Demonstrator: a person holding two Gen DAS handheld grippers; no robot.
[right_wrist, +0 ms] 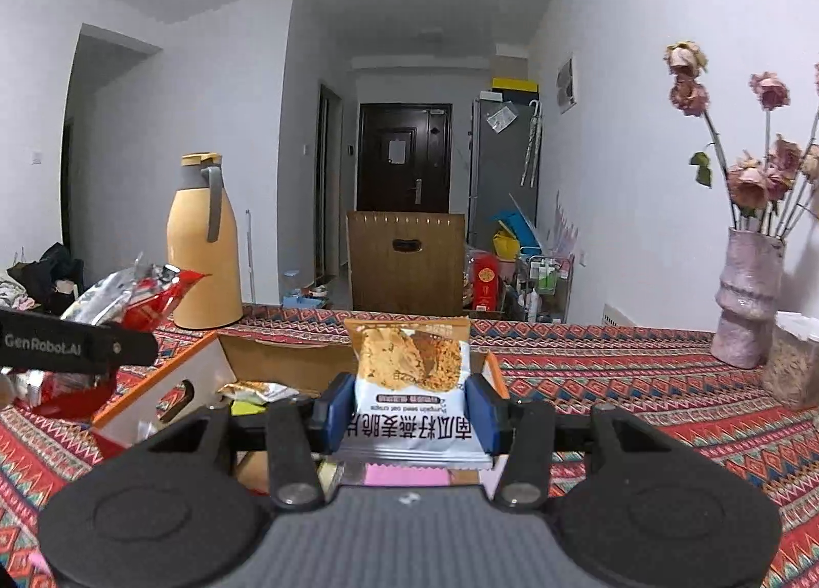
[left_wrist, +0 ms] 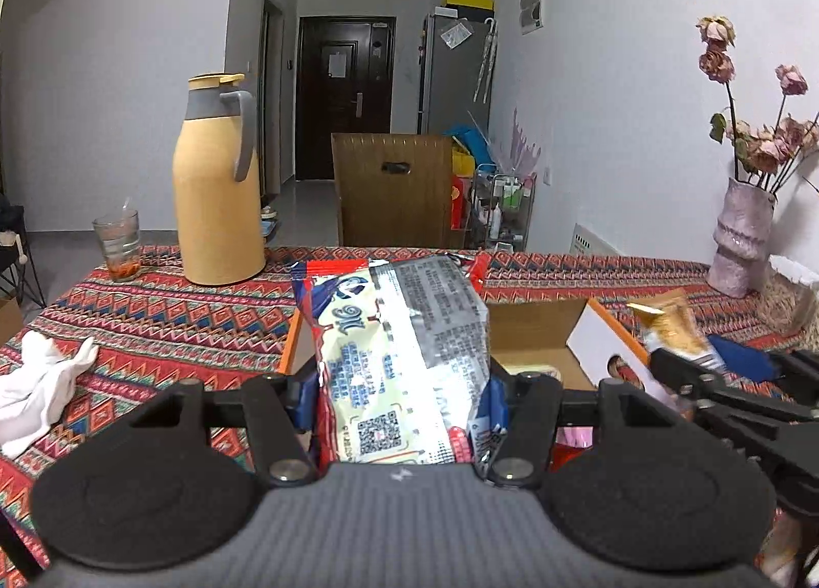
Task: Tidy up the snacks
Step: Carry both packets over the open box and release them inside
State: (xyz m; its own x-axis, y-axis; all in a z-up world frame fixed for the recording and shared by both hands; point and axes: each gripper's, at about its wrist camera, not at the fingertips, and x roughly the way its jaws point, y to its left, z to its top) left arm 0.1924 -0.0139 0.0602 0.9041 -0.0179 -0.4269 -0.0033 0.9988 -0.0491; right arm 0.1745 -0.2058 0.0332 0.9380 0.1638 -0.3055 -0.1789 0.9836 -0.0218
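Note:
My left gripper [left_wrist: 402,396] is shut on a large silver, red and blue snack bag [left_wrist: 399,342], held upright above the near edge of an open cardboard box [left_wrist: 532,327] with orange-edged flaps. My right gripper [right_wrist: 409,411] is shut on a small white and orange oat crisp packet [right_wrist: 409,383], held over the same box [right_wrist: 276,363]. The right gripper with its packet shows at the right of the left wrist view [left_wrist: 670,327]. The left gripper and its bag show at the left of the right wrist view [right_wrist: 128,299]. Other snack packets [right_wrist: 256,391] lie inside the box.
A yellow thermos jug [left_wrist: 217,183] and a glass [left_wrist: 119,242] stand at the back left of the patterned tablecloth [left_wrist: 153,311]. A white cloth [left_wrist: 41,383] lies at the left. A pink vase of dried roses [right_wrist: 745,301] and a clear container [right_wrist: 791,363] stand at the right. A wooden chair back [right_wrist: 407,263] is behind the table.

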